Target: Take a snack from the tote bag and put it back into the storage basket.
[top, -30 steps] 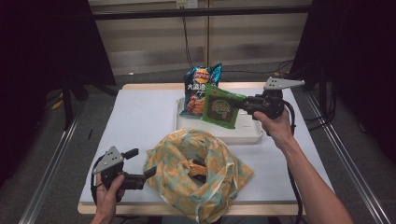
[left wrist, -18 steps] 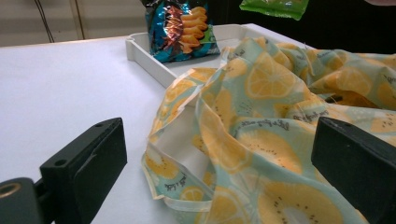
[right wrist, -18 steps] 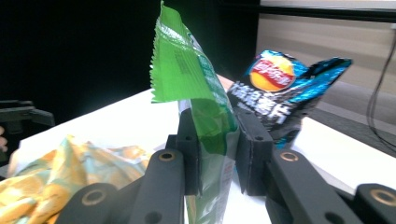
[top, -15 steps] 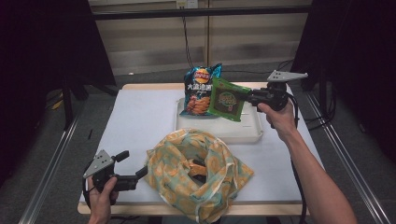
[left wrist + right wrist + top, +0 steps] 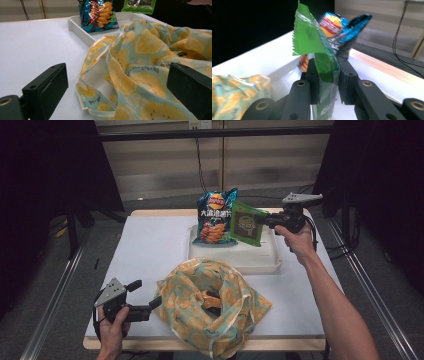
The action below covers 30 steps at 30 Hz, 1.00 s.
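High view: green packet (image 5: pixel 246 222) hangs above the white tray's (image 5: pixel 260 261) far right part, pinched between the right gripper's (image 5: pixel 266 221) narrowed jaws, beside the blue chip bag (image 5: pixel 215 217). Near left, the left gripper (image 5: pixel 154 304) gapes wide, empty, at the lemon-print bag's (image 5: pixel 212 305) edge; bare tabletop (image 5: pixel 150 250) lies left.

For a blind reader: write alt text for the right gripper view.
The right gripper clamps a green snack packet upright between its black jaws, above a white tray. A blue chip bag stands behind, and a lemon-print cloth bag lies lower left.
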Available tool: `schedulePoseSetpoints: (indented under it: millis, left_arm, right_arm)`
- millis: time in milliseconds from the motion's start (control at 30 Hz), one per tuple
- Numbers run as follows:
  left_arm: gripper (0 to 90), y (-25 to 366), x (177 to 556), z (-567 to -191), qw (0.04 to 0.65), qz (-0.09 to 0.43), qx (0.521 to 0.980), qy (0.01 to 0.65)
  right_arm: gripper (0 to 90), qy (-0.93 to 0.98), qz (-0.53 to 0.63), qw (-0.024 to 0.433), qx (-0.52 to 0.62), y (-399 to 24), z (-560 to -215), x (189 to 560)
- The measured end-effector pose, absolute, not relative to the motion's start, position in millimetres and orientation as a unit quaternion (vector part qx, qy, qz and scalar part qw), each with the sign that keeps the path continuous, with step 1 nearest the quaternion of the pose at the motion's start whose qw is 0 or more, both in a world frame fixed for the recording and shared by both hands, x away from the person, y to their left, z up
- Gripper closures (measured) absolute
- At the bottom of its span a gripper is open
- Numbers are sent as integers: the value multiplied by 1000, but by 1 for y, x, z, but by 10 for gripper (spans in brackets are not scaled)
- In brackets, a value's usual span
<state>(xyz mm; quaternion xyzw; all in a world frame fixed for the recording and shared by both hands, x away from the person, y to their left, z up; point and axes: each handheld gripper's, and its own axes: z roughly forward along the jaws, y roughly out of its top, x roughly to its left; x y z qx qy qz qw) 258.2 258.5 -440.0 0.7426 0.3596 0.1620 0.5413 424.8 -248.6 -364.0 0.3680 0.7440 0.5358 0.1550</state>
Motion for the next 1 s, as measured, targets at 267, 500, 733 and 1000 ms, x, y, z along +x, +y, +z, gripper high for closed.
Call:
schedulePoseSetpoints:
  millis: [267,500,733,1000]
  left_arm:
    - [34,261,259,-438,540,170,741,361]
    - [34,265,259,-439,539,169,742,361]
    - [33,265,259,-439,539,165,743,361]
    - [33,267,258,-439,541,168,739,366]
  right_arm:
    - [731,754,511,153,384,-253,-377,440]
    - [726,756,493,155,402,-255,-385,455]
    - [726,758,478,156,415,-255,-399,464]
    - [725,762,466,153,422,-256,-411,472]
